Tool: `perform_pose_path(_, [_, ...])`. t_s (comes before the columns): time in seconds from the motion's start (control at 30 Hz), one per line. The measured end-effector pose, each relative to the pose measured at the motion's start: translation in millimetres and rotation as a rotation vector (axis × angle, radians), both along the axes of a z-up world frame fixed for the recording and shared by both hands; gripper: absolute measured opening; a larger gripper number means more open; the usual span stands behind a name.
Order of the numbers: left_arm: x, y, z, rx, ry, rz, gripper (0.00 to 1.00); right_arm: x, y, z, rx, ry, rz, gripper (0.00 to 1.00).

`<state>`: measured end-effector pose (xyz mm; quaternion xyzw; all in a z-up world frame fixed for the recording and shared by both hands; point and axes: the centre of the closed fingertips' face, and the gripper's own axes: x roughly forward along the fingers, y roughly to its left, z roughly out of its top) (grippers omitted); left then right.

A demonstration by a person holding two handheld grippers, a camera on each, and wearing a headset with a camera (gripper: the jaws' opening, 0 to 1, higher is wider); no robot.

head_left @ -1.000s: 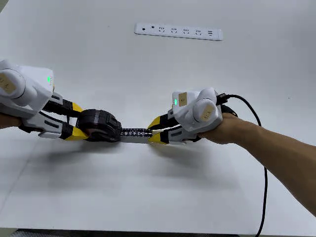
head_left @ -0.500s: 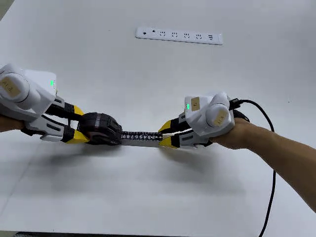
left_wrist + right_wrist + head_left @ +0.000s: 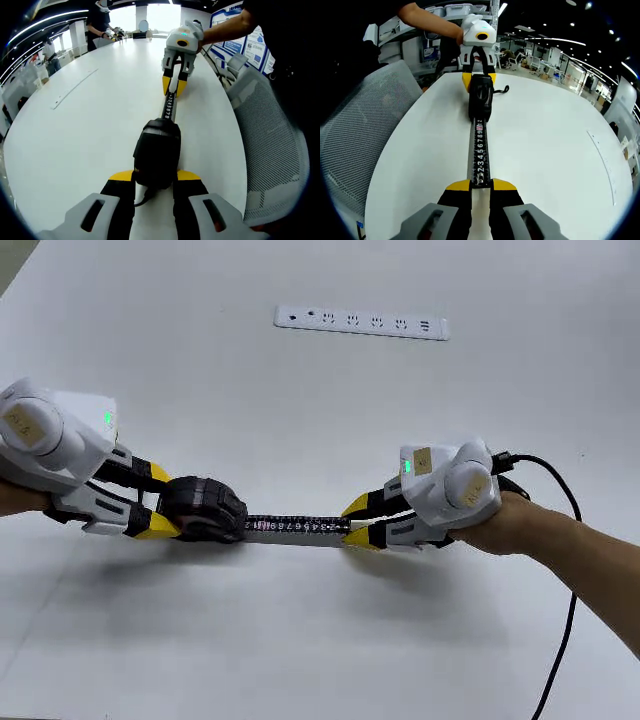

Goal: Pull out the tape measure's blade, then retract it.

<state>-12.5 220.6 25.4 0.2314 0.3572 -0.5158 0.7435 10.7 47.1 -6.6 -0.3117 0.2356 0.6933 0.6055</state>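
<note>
The black tape measure case rests on the white table, held between the yellow-tipped jaws of my left gripper. In the left gripper view the case fills the space between the fingers. A dark blade with white numerals runs from the case to my right gripper, which is shut on the blade's end. The right gripper view has the blade stretching from my right gripper to the case and the left gripper behind it.
A white power strip lies at the far side of the table. A black cable trails from the right gripper toward the near right edge. A mesh office chair stands beside the table.
My right gripper has moved to the right with the blade end, and the drawn-out stretch of blade has grown longer. The left gripper and case stay about where they were.
</note>
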Motion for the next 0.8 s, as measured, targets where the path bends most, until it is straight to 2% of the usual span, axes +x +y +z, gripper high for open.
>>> perform_pose_path(0.8, [0.2, -0.2, 0.2, 0.009, 0.008, -0.005, 0.22, 5.3, -45.1, 0.9, -0.043, 0.003, -0.025, 0.09])
